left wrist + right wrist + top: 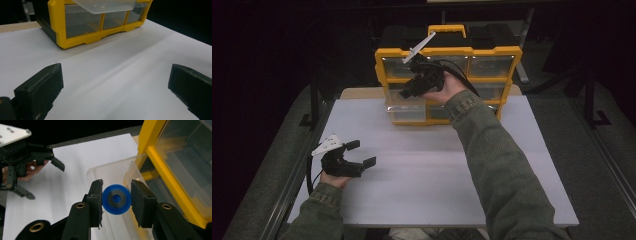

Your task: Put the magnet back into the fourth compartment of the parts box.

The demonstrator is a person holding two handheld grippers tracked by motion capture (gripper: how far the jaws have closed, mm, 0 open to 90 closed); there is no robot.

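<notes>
A person's right gripper (116, 200) holds a blue disc (116, 199) with a dark ring at its centre, its fingers (96, 195) pressed against the disc's two sides above a clear plastic drawer (110, 173) pulled out of a yellow parts organizer (447, 75). In the high view the organizer stands at the tabletop's (432, 165) twelve o'clock edge, the open drawer (407, 111) jutting toward six o'clock from its lower left bay, with the right gripper (412, 87) poised just over it. The left gripper (357, 155) waits near the eight o'clock corner, well apart from the organizer, its fingers (40, 87) spread wide with nothing between them, and the white surface ahead of it lies bare.

Judging from this moment, the work stands at its midpoint: the drawer is open and the disc is firmly gripped, clear of the drawer floor. Whether the disc is coming out of the drawer or going into it cannot be told from these frames. Either way the disc has yet to be set down and released, and the drawer remains to be pushed back into its bay. The other compartments look shut, their contents too dim to make out.
</notes>
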